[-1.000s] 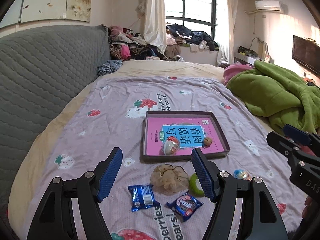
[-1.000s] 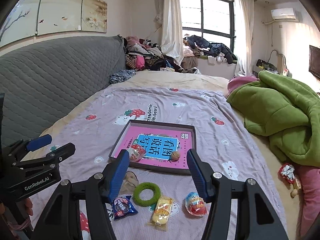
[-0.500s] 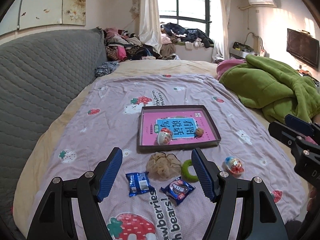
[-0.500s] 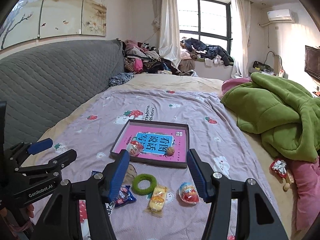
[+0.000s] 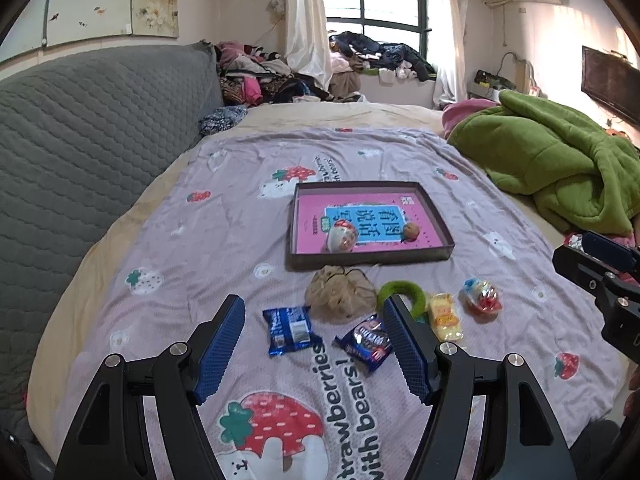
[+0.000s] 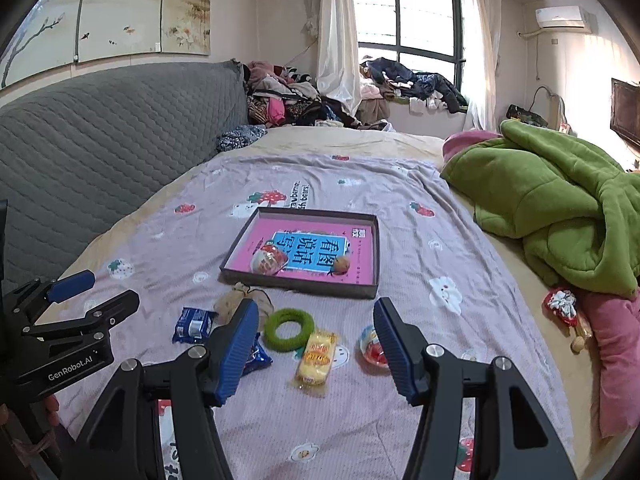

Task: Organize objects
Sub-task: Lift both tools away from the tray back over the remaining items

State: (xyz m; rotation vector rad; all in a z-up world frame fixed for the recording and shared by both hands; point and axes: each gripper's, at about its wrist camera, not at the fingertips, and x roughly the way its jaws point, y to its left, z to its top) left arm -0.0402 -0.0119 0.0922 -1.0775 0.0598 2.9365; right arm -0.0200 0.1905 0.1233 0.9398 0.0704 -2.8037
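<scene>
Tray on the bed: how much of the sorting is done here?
Early on. The tray already holds a foil egg and a small ball. In hand: nothing; the left claw and right claw are open and empty. Left on the sheet: two blue packets, a pouch, a green ring, a yellow snack, another egg.

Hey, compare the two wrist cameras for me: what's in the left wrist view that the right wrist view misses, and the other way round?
Only the left wrist view shows the big strawberry print on the near sheet and the dark cookie packet in full.

Only the right wrist view shows the red-and-white wrapped item beside the pink fabric, under the green blanket's edge.

Both show the shallow box holding a round toy and a small ball, the mesh pouch, green ring, blue packet, yellow snack and wrapped egg. Both grippers are open and empty.
</scene>
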